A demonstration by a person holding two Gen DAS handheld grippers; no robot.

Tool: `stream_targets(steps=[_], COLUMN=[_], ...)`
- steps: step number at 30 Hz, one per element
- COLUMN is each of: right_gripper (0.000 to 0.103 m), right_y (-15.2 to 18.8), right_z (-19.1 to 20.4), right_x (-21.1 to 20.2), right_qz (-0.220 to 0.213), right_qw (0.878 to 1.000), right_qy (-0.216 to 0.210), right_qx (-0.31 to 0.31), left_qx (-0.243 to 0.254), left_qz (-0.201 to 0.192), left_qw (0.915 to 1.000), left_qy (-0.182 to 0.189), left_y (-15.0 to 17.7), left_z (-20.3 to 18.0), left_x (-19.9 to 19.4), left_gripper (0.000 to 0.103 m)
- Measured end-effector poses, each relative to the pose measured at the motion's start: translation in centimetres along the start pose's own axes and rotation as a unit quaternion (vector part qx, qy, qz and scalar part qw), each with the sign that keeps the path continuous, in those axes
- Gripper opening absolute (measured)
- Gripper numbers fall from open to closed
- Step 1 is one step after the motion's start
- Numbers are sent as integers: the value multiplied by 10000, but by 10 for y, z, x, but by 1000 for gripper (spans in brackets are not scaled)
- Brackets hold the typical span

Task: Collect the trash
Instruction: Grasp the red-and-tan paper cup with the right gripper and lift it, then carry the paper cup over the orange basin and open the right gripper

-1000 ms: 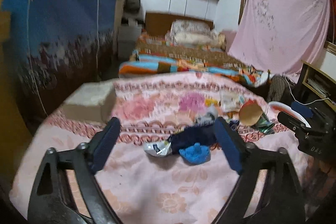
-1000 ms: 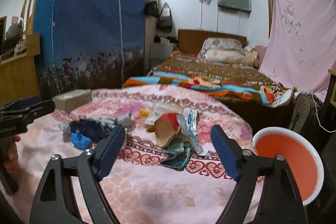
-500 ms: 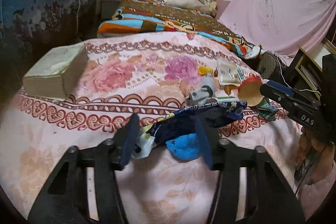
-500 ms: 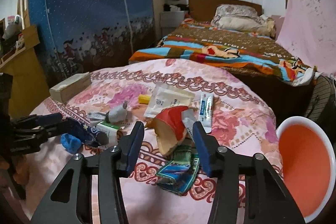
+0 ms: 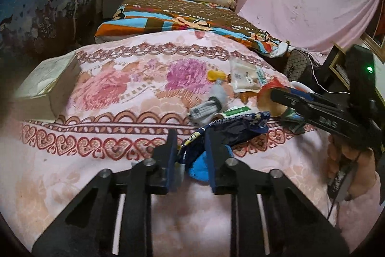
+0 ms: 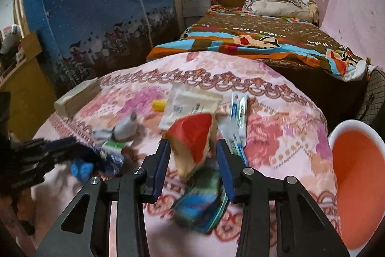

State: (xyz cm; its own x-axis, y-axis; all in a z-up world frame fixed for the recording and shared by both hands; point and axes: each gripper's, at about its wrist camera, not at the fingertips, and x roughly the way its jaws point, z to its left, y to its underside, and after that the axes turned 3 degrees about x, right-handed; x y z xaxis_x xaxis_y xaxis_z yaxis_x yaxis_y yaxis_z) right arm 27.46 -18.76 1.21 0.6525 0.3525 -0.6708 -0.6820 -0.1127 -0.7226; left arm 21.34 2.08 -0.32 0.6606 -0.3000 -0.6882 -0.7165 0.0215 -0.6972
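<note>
Pink floral bedspread [image 5: 101, 175]: my left gripper [image 5: 190, 155] pinches the dark blue wrapper [image 5: 231, 131], long axis running up-right; right gripper [image 6: 193, 160] closing around the red paper cup [image 6: 192, 139], mouth facing me.

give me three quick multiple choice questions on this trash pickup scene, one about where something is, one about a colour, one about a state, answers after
1. Where does the white basin with the orange inside sit in the right wrist view?
A. far left
B. lower right
C. on the far bed

2. What colour is the outside of the crushed paper cup between the right gripper's fingers?
A. red
B. green
C. black

3. What is between the fingers of the left gripper?
A. nothing
B. the tissue box
C. a dark blue wrapper

Answers:
1 B, the basin shows at the lower right edge, beside the pink bedspread.
2 A, its outer wall shows red.
3 C, the fingers are shut on the wrapper; the tissue box lies apart at the left.
</note>
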Motion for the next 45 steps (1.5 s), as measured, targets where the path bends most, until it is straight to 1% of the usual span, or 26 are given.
stream_targets(steps=[1,2,5,9,15,18,20,21,22,25,26,29,31,33,36,39,42,43,45], right_gripper=[24,18,15,14,14,14,14,14,14,14,14,14,14,14,14,14,14,14,15], right_y=[-1,-2,0,4,9,11,12,12,13,14,15,16,16,17,17,18,21,24,28], right_z=[-1,-2,-2,2,7,6,2,0,-3,-13,-18,-31,-40,-52,-69,-90,-111,-118,-138], right_x=[1,3,0,-20,-38,-50,-60,-65,-71,-92,-101,-120,-130,-138,-143,-145,-145,-146,-145], right_qz=[-8,-12,-138,-601,-1049,-1393,-1659,-1791,-1956,-2505,-2733,-3217,-3434,-3572,-3602,-3577,-3377,-3321,-3142], right_qw=[10000,10000,9997,9974,9930,9884,9841,9817,9786,9669,9611,9466,9386,9319,9270,9213,9202,9202,9209], right_qy=[-28,-58,-194,-381,-490,-578,-620,-638,-635,-480,-401,-67,222,544,954,1385,1799,1861,1971], right_qx=[13,33,33,-93,-212,-197,-128,-91,-54,18,65,197,261,320,432,635,827,906,1201], left_qx=[12,13,63,86,-36,-22,34,39,41,104,139,198,266,332,468,553,598,606,601], left_qz=[-4,-11,-56,-261,-493,-747,-1023,-1110,-1283,-1611,-1720,-1944,-2069,-2106,-2093,-1955,-1691,-1546,-1381], left_qw=[10000,10000,9999,9992,9983,9966,9943,9932,9909,9855,9834,9781,9745,9724,9697,9696,9719,9731,9746], left_qy=[28,43,136,280,313,333,313,337,400,518,561,712,822,945,1166,1365,1525,1597,1659], left_y=[-1,-1,-2,1,4,2,-2,-3,-7,-17,-21,-35,-46,-55,-69,-78,-85,-88,-91], left_z=[-2,-3,-8,-14,-19,-26,-36,-38,-44,-60,-68,-90,-107,-120,-145,-170,-190,-198,-209], left_x=[-1,-2,-6,-17,-29,-35,-40,-41,-44,-46,-45,-42,-37,-32,-18,-2,17,25,36], left_gripper=[1,0,0,0,0,0,0,0,0,0,0,0,0,0,0,0,0,0,0])
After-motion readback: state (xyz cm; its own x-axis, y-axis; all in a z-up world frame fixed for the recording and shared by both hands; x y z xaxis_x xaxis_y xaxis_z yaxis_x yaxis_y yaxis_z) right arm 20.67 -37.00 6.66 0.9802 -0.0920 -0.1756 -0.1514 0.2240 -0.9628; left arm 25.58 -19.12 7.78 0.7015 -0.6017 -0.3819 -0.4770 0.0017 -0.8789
